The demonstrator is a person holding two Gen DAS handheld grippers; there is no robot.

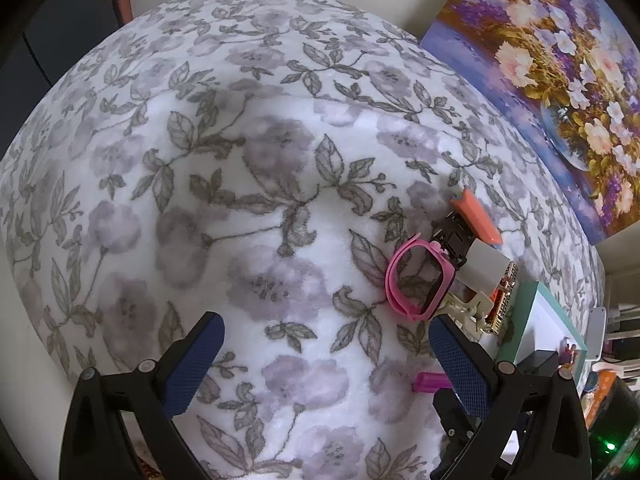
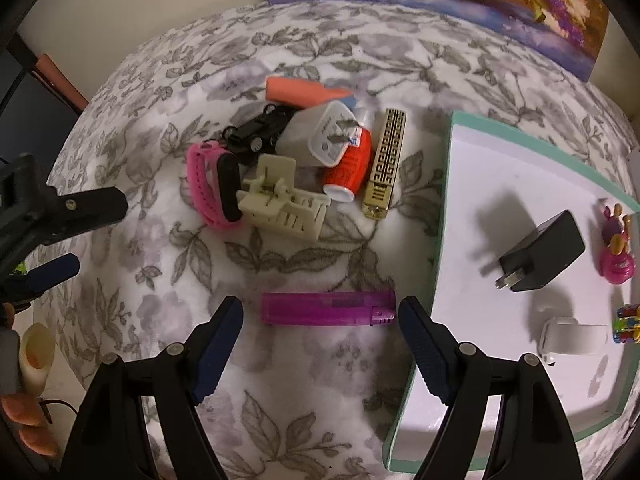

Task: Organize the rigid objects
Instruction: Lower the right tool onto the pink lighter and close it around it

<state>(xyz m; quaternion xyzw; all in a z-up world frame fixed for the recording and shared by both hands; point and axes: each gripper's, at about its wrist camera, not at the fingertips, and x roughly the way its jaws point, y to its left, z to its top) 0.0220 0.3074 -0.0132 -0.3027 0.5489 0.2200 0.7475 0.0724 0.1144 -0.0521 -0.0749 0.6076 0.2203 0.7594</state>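
My right gripper (image 2: 320, 340) hangs with its blue ribbed pads wide apart, empty, and the lighter (image 2: 328, 309) lies just ahead between the tips, its long axis crosswise to the fingers. It is translucent purple plastic, smooth and slim, on fleecy floral cloth (image 2: 280, 380). The tray (image 2: 440, 240), white with a teal rim, sits just right of it. My left gripper (image 1: 324, 356), also spread and empty, is farther off, so I judge the right should pick.
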